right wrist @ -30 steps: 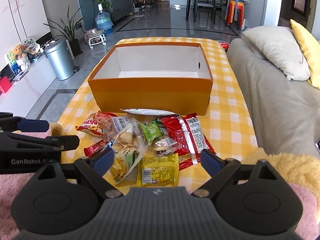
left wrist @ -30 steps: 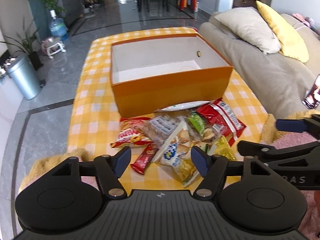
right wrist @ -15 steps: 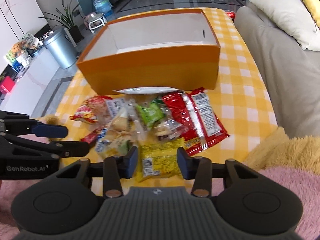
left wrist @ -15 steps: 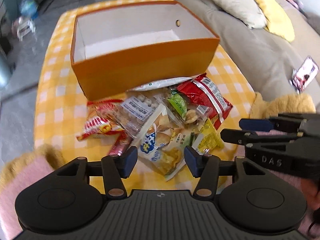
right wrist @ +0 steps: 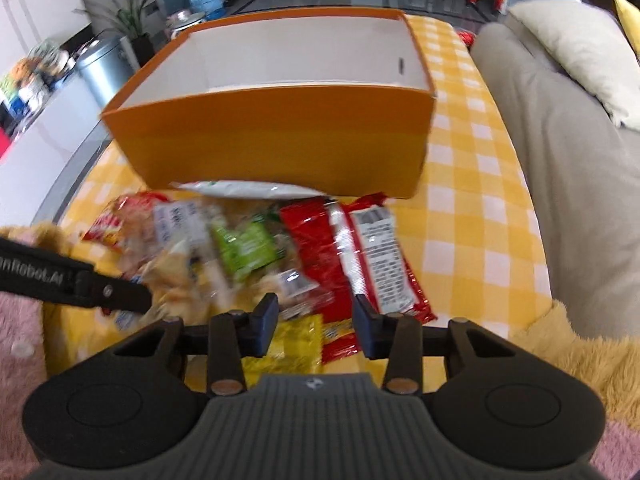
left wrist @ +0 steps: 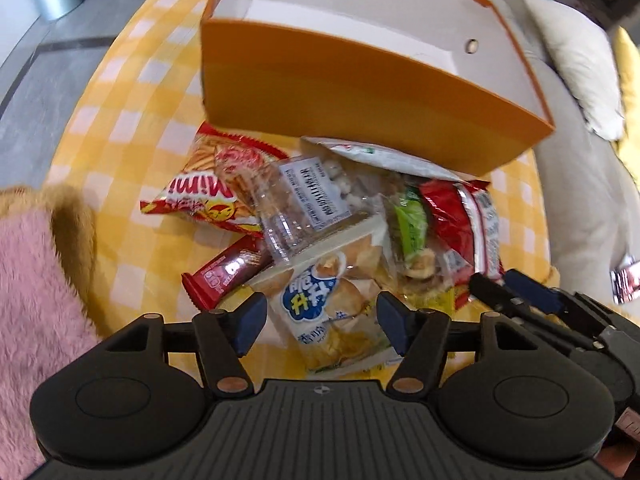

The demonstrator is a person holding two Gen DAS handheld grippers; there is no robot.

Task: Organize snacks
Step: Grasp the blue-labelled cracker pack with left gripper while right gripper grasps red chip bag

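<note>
Motion blurs the snack pile (right wrist: 224,248) at nine o'clock; the left hand-held gripper (right wrist: 132,300) hides one pack's label (right wrist: 126,318).

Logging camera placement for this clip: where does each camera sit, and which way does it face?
Left wrist: rides the left gripper, looking forward and down at the blue-and-white snack bag; the right gripper's tip and a pink sleeve show.
Right wrist: rides the right gripper, over the yellow packet; the left gripper's finger shows at left.
Shared: the orange box, the snack pile, the checked tablecloth.
</note>
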